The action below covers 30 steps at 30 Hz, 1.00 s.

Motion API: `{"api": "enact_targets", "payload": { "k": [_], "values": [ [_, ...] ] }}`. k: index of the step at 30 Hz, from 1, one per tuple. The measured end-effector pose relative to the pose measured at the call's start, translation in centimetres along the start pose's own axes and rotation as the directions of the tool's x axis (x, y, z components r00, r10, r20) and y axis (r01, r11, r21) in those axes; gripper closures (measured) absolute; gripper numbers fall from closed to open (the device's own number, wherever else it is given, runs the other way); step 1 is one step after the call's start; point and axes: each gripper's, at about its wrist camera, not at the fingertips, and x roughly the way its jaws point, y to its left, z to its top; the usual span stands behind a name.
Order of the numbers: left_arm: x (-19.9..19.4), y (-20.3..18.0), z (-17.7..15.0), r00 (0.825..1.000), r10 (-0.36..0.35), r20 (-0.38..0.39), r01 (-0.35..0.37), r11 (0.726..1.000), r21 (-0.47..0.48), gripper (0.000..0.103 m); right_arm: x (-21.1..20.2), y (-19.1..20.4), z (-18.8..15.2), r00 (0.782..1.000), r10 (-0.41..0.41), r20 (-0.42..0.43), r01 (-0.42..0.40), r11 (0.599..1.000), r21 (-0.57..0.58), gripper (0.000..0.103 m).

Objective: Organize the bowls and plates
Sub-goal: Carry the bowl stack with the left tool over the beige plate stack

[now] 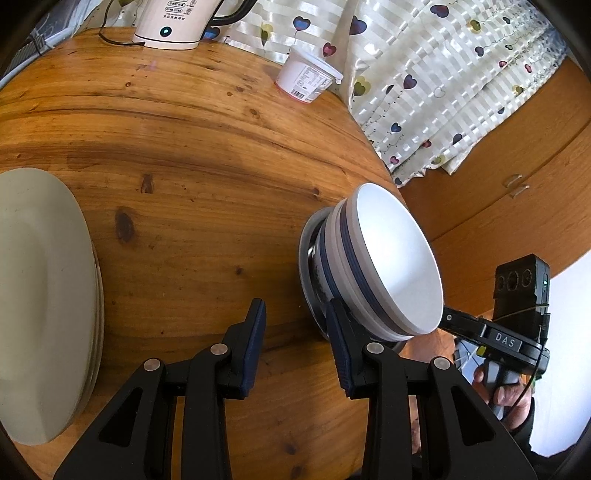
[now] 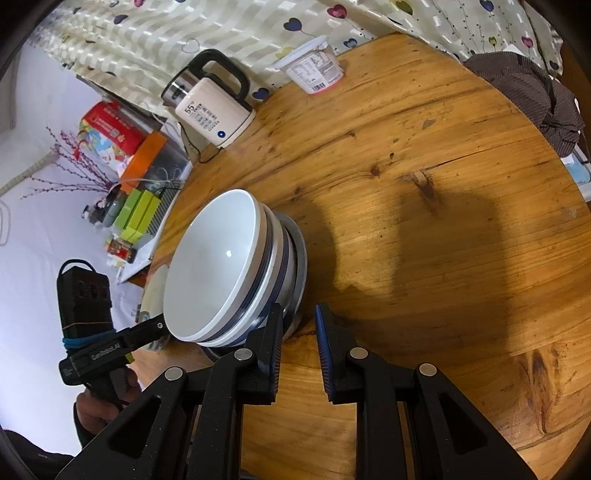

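Observation:
A stack of nested white bowls with dark blue bands sits in a grey dish on the round wooden table. A pile of pale plates lies at the left in the left wrist view. My left gripper is open just left of the bowls, with only table between its fingers; its right finger overlaps the stack's near side. My right gripper stands narrowly open at the dish's rim, its left finger against the stack. Each view shows the other gripper, held in a hand, beyond the bowls.
A cream electric kettle with its cord and a white tub stand at the table's far edge. A heart-patterned cloth hangs behind. A brown cloth lies at the far right. Boxes and clutter sit beyond the table.

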Motion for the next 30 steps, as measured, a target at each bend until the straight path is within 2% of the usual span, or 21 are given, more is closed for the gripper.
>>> {"api": "enact_targets", "payload": {
  "k": [2, 4, 6, 21, 30],
  "values": [
    [0.0, 0.0, 0.0, 1.000, -0.009, 0.000, 0.009, 1.000, 0.006, 0.073, 0.1, 0.0, 0.0, 1.000, 0.013, 0.001, -0.013, 1.000, 0.007, 0.090],
    [-0.1, -0.4, 0.0, 1.000, -0.019, 0.002, 0.019, 1.000, 0.022, 0.082, 0.0, 0.1, 0.0, 1.000, 0.027, 0.002, -0.027, 1.000, 0.000, 0.094],
    [-0.1, -0.7, 0.0, 1.000, -0.023, 0.003, 0.023, 0.999, 0.038, 0.087, 0.0, 0.3, 0.1, 1.000, 0.021, 0.001, -0.021, 1.000, -0.007, 0.094],
    [0.4, 0.2, 0.6, 0.993, -0.113, -0.034, 0.113, 0.994, 0.011, 0.090, 0.2, -0.8, 0.4, 0.996, 0.089, -0.010, -0.088, 0.995, 0.049, 0.094],
    [0.5, 0.5, 0.6, 0.986, -0.162, -0.046, 0.162, 0.987, 0.001, 0.092, 0.1, -0.8, 0.5, 0.996, 0.093, 0.000, -0.093, 0.994, 0.051, 0.094]
  ]
}}
